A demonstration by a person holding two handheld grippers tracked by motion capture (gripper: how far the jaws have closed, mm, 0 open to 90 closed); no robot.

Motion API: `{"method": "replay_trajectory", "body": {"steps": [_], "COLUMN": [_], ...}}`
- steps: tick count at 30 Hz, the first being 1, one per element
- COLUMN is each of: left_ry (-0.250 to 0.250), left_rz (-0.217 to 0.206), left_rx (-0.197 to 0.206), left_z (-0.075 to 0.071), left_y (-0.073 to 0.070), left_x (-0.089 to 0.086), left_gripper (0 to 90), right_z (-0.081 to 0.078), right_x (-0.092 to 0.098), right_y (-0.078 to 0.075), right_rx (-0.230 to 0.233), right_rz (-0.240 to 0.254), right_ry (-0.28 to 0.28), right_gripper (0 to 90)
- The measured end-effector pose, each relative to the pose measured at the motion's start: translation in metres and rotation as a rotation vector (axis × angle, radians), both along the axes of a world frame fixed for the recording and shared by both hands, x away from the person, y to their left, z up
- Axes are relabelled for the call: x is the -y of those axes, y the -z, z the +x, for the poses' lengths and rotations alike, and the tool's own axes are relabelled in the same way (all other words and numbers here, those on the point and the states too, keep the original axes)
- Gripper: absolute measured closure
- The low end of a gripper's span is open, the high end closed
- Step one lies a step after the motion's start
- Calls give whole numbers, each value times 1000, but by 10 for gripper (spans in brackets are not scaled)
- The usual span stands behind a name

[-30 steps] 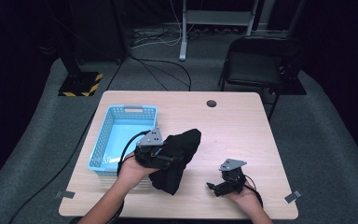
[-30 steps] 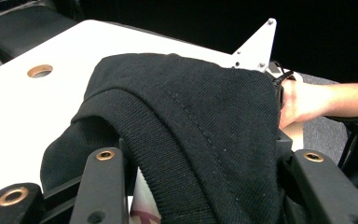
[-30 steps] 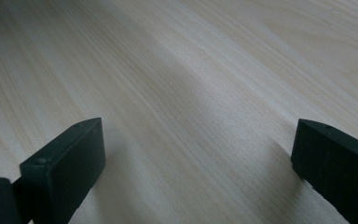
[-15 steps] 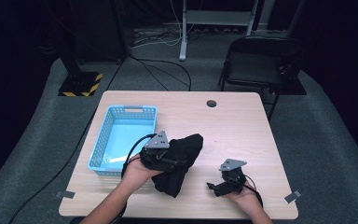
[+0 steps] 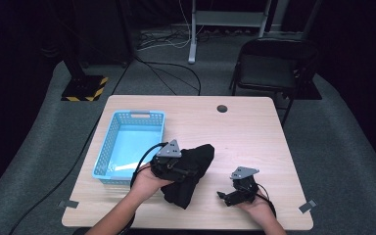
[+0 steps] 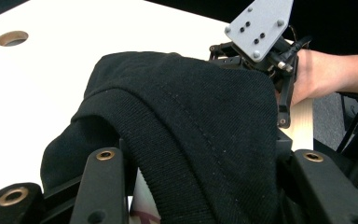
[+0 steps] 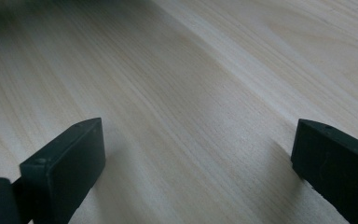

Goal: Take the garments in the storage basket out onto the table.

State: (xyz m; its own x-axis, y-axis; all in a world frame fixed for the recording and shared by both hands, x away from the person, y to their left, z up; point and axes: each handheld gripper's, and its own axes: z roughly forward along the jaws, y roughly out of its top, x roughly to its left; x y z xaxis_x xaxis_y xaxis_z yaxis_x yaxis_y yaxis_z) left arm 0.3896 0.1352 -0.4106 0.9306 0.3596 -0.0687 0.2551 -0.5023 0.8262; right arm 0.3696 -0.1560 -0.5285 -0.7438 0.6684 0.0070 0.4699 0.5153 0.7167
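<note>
Garment: I am holding a black cloth (image 5: 191, 171) in my left hand-held gripper (image 5: 172, 166), low and centre-left in the high view; its lower end is touching the bench (image 5: 254, 132), its upper end is bunching toward the frame's centre.

Left hand-held gripper: it is clamped on the black cloth; in the left gripper view the ribbed fabric (image 6: 177, 140) is draping over and between both black jaws, covering most of the lower frame.

Right hand-held gripper: I am resting my right hand-held gripper (image 5: 231, 195) low on the bench at lower right of the high view, jaws standing apart with nothing between them; in the right gripper view they are framing bare wood (image 7: 191, 116).

Key relation: the cloth is lying to the left of my right hand-held gripper in the high view, near but apart from it. Its long axis is running from lower left to upper right, and the free upper-right end is the part nearer the right hand.

Basket: a blue basket (image 5: 108, 147) is sitting just left of my left hand, touching neither hand-held gripper.

Hand pose: my left palm is cupping under its hand-held gripper, grey plate up; my right hand is lying flat and low.

Judgement: I am probably bringing the cloth down so the right hand-held gripper can take its free end.
</note>
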Motion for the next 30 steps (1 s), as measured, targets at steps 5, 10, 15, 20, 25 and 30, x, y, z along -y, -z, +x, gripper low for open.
{"method": "replay_trajectory", "body": {"steps": [5,10,15,20,25,30], "left_ry": [3,2,-3,-3,-8,-5], "left_rz": [8,13,20,31,41,65], "left_rx": [-9,-17,-28,-35,-47,-52], "left_z": [1,2,4,6,8,8], "left_y": [3,6,10,14,19,25], "left_x": [2,3,3,4,5,8], "left_gripper": [504,504,504,504,504,503], "right_z": [0,0,0,0,0,0], "right_x": [0,0,0,0,0,0], "right_y": [0,0,0,0,0,0], "right_rx": [0,0,0,0,0,0], "right_rz": [0,0,-1,0,0,0], "right_ry": [0,0,0,1,0,0], "right_gripper": [21,21,21,21,21,20]}}
